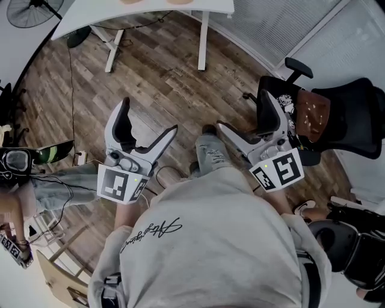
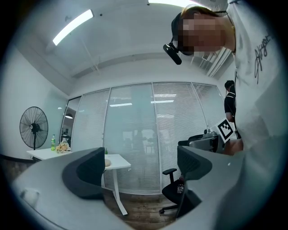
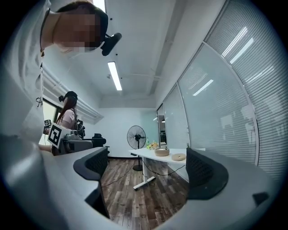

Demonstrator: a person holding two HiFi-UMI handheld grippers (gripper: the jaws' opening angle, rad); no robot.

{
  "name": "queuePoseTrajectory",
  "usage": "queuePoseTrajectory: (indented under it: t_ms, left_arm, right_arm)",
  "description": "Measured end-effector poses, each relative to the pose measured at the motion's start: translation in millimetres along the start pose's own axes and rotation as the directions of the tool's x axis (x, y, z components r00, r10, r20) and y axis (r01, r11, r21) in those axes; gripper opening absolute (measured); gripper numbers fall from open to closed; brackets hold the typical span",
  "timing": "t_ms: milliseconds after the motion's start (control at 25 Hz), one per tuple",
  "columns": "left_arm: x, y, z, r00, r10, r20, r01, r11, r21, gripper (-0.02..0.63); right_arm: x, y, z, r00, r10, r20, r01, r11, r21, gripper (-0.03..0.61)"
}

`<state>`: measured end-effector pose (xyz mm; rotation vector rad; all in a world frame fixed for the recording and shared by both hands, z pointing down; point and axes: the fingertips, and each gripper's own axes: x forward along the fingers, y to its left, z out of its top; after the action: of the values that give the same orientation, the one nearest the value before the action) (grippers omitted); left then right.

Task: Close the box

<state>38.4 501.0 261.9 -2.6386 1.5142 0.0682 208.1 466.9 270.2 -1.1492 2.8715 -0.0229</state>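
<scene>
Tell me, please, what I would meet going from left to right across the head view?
Fan → left gripper, open and empty → right gripper, also open and empty → black office chair. The white table is left out, since it spans several of these.

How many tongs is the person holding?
2. The left tongs are at the head view's left, the right tongs at its right; both open, holding nothing.
</scene>
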Motion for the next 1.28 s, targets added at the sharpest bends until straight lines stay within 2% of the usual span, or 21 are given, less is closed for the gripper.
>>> queuePoseTrajectory:
  t_ms: [240,560,960,1280]
  left_arm:
    - [13,21,-3,1.0,0.025,0.008,-0.025,1.0,0.002,0.485]
    - [54,68,-3,0.998,0.067,0.016,-0.067,0.997,0.027,0.486]
    - [142,127,-17,0.995,0.099,-0.002,-0.099,0.994,0.037,0.486]
    - [209,161,-20,0.991,0.13,0.004,-0.131,0.991,0.038,0.485]
  right_arm:
    - [32,-11,-4,0.999,0.028,-0.018,-0.028,0.999,-0.017,0.528]
    - [94,-49,3,0.998,0.064,0.002,-0.064,0.998,-0.012,0.529]
    - [163,-137,2,0.999,0.035,-0.008,-0.035,0.999,-0.021,0.531]
    - [220,-197,-1,0.998,0.054,-0.035,-0.055,0.998,-0.02,0.532]
